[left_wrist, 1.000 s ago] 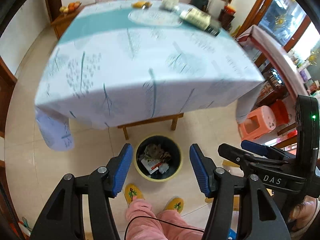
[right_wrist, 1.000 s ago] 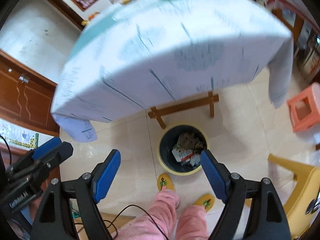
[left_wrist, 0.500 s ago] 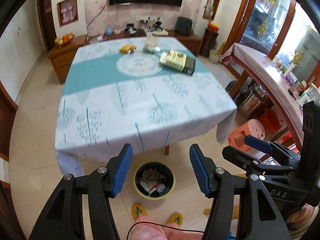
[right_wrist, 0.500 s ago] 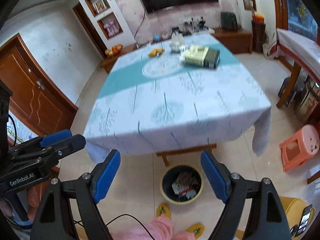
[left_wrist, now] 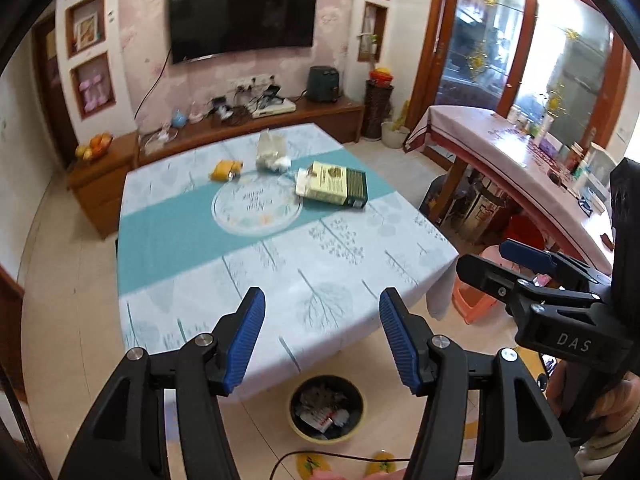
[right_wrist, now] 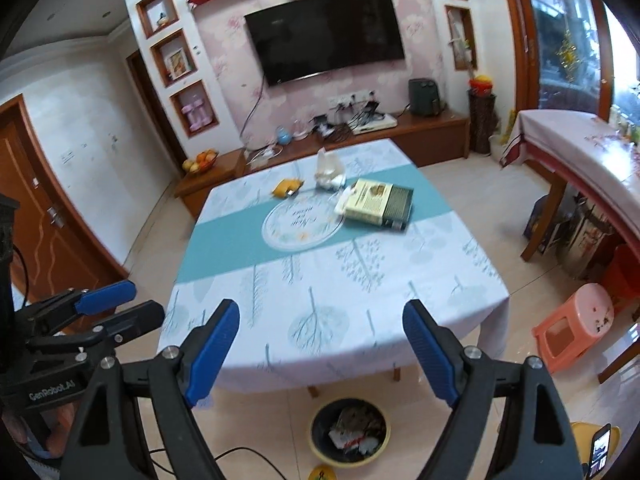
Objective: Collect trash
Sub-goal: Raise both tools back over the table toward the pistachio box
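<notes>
White tablecloth (left_wrist: 328,264) with teal band, grey-blue tree prints; perhaps yellow-rimmed bin (left_wrist: 327,408).

Pretty clearly someone's living/dining room at home: wall-mounted TV (right_wrist: 328,36) on pink floral wallpaper, a low wooden cabinet (right_wrist: 432,128) under it with a fruit bowl (right_wrist: 200,160), a tabletop (right_wrist: 320,280) under a leaf-print cloth, tiled floor, plastic stool (right_wrist: 572,326), and slippers (left_wrist: 310,462).
</notes>
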A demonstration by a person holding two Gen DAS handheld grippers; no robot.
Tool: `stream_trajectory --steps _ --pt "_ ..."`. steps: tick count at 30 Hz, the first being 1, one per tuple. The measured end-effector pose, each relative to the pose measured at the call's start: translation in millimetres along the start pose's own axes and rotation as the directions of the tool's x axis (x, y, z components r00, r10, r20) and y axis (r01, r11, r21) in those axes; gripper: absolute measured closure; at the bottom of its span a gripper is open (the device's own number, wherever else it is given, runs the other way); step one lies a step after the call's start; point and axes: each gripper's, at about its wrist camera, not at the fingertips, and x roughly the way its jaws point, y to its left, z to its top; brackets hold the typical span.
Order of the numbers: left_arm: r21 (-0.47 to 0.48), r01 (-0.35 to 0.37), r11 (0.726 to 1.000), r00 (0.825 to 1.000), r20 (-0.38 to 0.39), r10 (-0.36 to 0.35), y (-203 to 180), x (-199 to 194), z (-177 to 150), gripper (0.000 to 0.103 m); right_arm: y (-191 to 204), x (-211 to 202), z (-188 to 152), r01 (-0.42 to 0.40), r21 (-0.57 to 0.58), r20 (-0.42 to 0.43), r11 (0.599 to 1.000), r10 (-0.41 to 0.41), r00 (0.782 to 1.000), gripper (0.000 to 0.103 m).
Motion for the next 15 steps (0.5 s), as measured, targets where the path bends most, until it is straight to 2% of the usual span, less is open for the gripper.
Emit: stream_trajectory --steps 5,11,15 --pt "0.010 0.049 0.999 0.999 -0.001 -0.049 13.3 12.6 19.9 0.045 3.4 11.0 12.3 0.055 -0.001 0.019 0.998 -0.055 0.998 0.014" --pt "-0.017 0.060 0.998 0.998 -0.015 -0.060 24.8 31.6 36.7 0.045 0.5 30.0 24.9 0.086 -0.024 -0.006 0.996 -0.086 0.996 0.014" --pt "-0.046 0.047 0.998 0.999 -0.025 -0.048 31.5 49.8 44.8 0.044 -7.3 51.0 36.2 0.072 -0.065 -0.026 0.995 -0.074 0.997 0.014"
